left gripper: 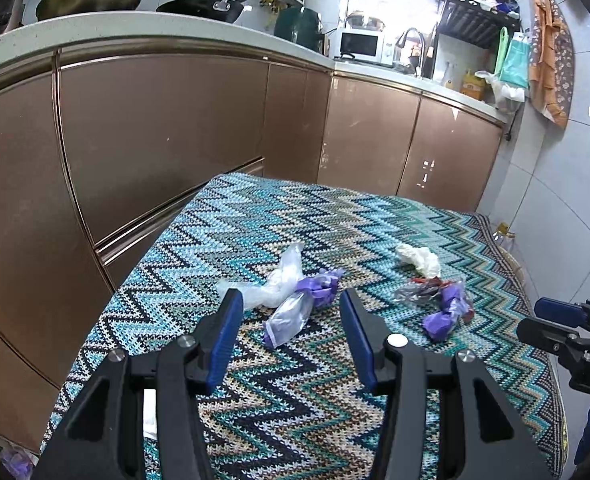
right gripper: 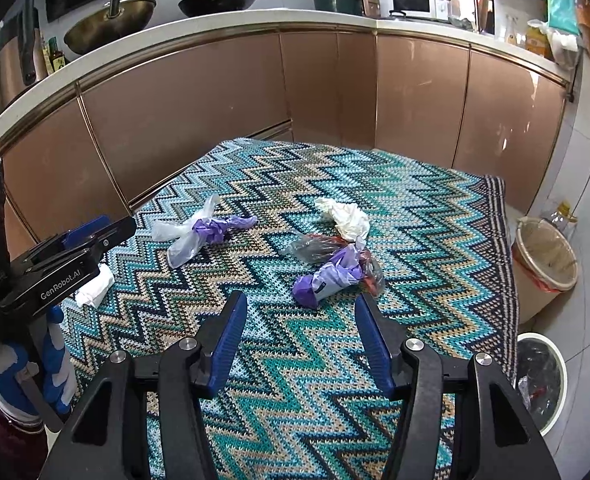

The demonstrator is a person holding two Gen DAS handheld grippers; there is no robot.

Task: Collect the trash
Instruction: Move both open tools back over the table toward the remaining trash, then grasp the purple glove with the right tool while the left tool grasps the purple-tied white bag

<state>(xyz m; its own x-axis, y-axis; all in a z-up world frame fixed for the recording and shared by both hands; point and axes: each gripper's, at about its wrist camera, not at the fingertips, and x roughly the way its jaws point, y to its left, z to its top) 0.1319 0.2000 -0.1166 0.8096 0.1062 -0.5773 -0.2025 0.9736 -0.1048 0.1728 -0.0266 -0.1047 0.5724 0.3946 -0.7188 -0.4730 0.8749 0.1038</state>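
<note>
So we hold both grippers low over the zigzag cloth (right gripper: 435, 216), aimed at the scraps, likely to pick one each. Our left gripper (left gripper: 291, 312) gapes wide, empty, just short of the clear-and-purple wrappers (left gripper: 295, 292). Our right gripper (right gripper: 301, 316) is likewise spread, empty, near the purple bundle (right gripper: 327, 276). Bins (right gripper: 545, 260) wait beside the table.

A zigzag-patterned cloth (right gripper: 335, 344) covers the table at the centre. Copper-coloured cabinets (right gripper: 199, 120) curve behind it from nine to two o'clock under a pale countertop (right gripper: 215, 20). On the counter a brass wok (right gripper: 111, 20) sits at eleven o'clock beside a black frying pan (right gripper: 219, 0), with a white microwave (right gripper: 413, 0) at one o'clock.
</note>
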